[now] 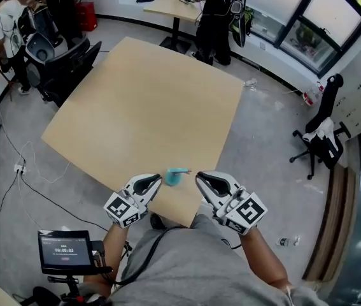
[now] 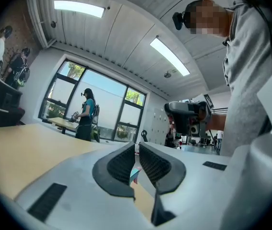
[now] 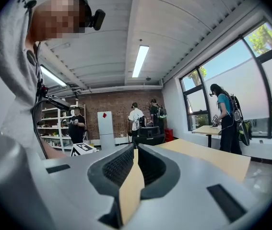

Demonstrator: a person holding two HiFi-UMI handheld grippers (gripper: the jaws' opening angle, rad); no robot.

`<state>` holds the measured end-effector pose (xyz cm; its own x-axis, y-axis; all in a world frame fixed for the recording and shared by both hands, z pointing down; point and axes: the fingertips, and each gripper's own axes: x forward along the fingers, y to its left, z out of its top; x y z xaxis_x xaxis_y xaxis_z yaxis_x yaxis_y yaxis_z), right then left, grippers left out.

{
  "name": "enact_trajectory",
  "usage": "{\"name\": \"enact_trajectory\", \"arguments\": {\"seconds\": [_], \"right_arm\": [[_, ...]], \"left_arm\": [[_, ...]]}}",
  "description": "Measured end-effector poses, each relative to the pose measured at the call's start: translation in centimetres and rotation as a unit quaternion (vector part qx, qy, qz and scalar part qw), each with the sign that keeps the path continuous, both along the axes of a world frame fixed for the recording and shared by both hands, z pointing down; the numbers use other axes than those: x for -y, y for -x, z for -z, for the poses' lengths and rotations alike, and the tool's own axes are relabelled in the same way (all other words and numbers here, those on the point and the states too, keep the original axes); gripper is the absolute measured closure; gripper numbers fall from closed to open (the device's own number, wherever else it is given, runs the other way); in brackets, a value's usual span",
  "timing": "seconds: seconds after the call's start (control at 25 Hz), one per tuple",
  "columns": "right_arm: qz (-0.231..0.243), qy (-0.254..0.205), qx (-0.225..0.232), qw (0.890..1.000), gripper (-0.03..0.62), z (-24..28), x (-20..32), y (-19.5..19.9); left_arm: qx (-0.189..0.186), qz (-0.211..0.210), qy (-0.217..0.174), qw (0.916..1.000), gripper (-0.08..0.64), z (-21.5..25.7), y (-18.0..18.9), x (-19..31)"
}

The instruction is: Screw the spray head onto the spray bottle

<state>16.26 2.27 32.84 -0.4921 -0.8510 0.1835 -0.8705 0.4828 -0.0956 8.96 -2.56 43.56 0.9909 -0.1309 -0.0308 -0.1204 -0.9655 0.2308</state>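
Observation:
A small teal item [image 1: 176,175] with a pale tip lies on the beige table [image 1: 142,107], close to its near corner. Whether it is the bottle or the spray head I cannot tell. My left gripper [image 1: 161,179] is just left of it and my right gripper [image 1: 198,178] just right of it, both shut and holding nothing. In the left gripper view the shut left gripper [image 2: 136,146] shows a sliver of the teal item [image 2: 133,173] below its pads, and the right gripper [image 2: 188,116] hangs beyond. The shut right gripper [image 3: 136,150] in its own view points along the table [image 3: 212,159].
Black office chairs [image 1: 65,59] stand at the table's far left and another chair [image 1: 320,139] on the right. A person [image 1: 213,18] stands by a second table [image 1: 174,5] at the back. A small screen [image 1: 64,250] is at my lower left, with cables [image 1: 34,171] on the floor.

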Motion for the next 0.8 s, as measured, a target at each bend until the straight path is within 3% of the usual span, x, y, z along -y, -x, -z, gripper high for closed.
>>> {"name": "enact_trajectory", "arguments": {"seconds": [0.08, 0.16, 0.24, 0.4, 0.52, 0.68, 0.8], "right_arm": [[0.011, 0.01, -0.008, 1.0, 0.583, -0.9, 1.3, 0.1], [0.028, 0.018, -0.018, 0.999, 0.558, -1.9, 2.9, 0.2], [0.06, 0.034, -0.045, 0.997, 0.493, -3.6, 4.1, 0.6], [0.142, 0.096, -0.119, 0.978, 0.471, -8.7, 6.2, 1.2], [0.211, 0.149, -0.198, 0.945, 0.445, -13.5, 7.8, 1.8], [0.288, 0.198, -0.312, 0.883, 0.423, -19.5, 8.6, 2.4], [0.322, 0.229, -0.37, 0.841, 0.422, -22.0, 8.1, 2.9]], "left_arm": [[0.007, 0.001, 0.005, 1.0, 0.548, -2.4, -0.3, 1.1], [0.019, -0.004, 0.007, 0.9998, 0.471, -5.1, -1.1, 2.1], [0.04, -0.013, 0.005, 0.9991, 0.409, -8.0, -2.3, 2.3], [0.09, -0.045, -0.004, 0.9949, 0.283, -13.8, -5.7, 2.1], [0.124, -0.086, -0.027, 0.9882, 0.213, -17.3, -8.0, 2.3], [0.146, -0.114, -0.054, 0.9812, 0.169, -20.5, -10.0, 2.2], [0.156, -0.119, -0.067, 0.9783, 0.161, -21.1, -10.3, 1.7]]}}
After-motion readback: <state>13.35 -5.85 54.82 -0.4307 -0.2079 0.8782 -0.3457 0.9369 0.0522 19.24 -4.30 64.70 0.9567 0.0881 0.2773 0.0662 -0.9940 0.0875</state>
